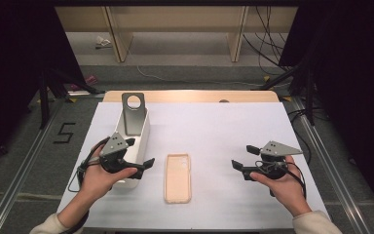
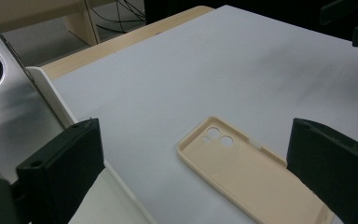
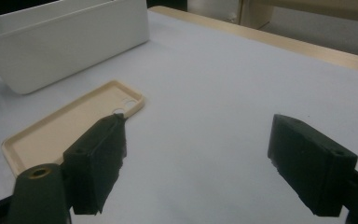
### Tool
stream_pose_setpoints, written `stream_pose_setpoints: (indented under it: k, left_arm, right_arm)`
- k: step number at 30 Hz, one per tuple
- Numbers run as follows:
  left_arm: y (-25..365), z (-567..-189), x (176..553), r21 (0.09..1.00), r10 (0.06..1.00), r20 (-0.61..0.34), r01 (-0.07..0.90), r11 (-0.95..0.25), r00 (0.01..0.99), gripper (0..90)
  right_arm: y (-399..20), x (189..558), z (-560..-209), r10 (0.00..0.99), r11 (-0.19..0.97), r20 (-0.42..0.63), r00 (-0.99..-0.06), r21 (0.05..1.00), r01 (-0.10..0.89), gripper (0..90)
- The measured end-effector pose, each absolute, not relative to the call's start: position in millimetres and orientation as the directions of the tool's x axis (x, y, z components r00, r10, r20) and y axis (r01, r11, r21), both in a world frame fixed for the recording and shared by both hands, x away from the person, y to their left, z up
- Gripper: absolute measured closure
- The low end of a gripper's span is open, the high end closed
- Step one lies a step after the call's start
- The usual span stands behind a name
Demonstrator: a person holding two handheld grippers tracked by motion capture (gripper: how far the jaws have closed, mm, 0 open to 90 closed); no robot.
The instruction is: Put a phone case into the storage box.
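Note:
A beige phone case (image 1: pixel 177 177) lies flat, hollow side up, in the middle of the white table. In the left gripper view the phone case (image 2: pixel 242 172) shows its camera cutouts, and in the right gripper view the phone case (image 3: pixel 70 126) lies partly behind one jaw. My left gripper (image 1: pixel 141 153) is open, held over the near end of a white bin (image 1: pixel 143 141) to the case's left. My right gripper (image 1: pixel 242 158) is open to the case's right, above bare table. A silver phone (image 1: pixel 133 113) leans inside the bin's far end. Nothing is held.
The white table cover (image 1: pixel 214 131) has a wooden strip (image 1: pixel 190 96) along its far edge. Beyond it are wooden shelf legs (image 1: pixel 119 39) and cables (image 1: pixel 268 44) on the floor. Black tripod legs (image 1: pixel 53 87) stand at both sides.

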State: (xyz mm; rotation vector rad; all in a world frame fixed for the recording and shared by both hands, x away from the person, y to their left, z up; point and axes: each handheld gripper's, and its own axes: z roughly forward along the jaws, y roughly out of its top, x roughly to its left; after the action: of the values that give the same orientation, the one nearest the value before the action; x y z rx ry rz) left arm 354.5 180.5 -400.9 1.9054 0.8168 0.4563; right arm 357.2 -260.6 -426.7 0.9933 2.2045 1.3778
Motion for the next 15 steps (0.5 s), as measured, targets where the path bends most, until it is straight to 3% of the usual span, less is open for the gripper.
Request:
stream_pose_setpoints:
  k: [5, 9, 15]
  left_arm:
    - [175.5, -400.0, 352.1, 0.890, 0.697, -0.029, 0.336, -0.308, 0.716, 4.8]
    - [166.7, -398.8, 347.8, 0.882, 0.675, 0.016, 0.307, -0.356, 0.738, 11.3]
    - [151.0, -401.2, 342.1, 0.858, 0.619, 0.060, 0.276, -0.433, 0.783, 11.3]
  right_arm:
    - [-260.4, 357.4, -426.7, 0.722, 0.278, 0.066, -0.689, 0.884, 0.376, 20.2]
    - [-260.6, 357.8, -427.1, 0.722, 0.276, 0.067, -0.688, 0.885, 0.375, 20.2]
    - [-260.6, 357.4, -426.9, 0.723, 0.275, 0.067, -0.687, 0.885, 0.375, 20.2]
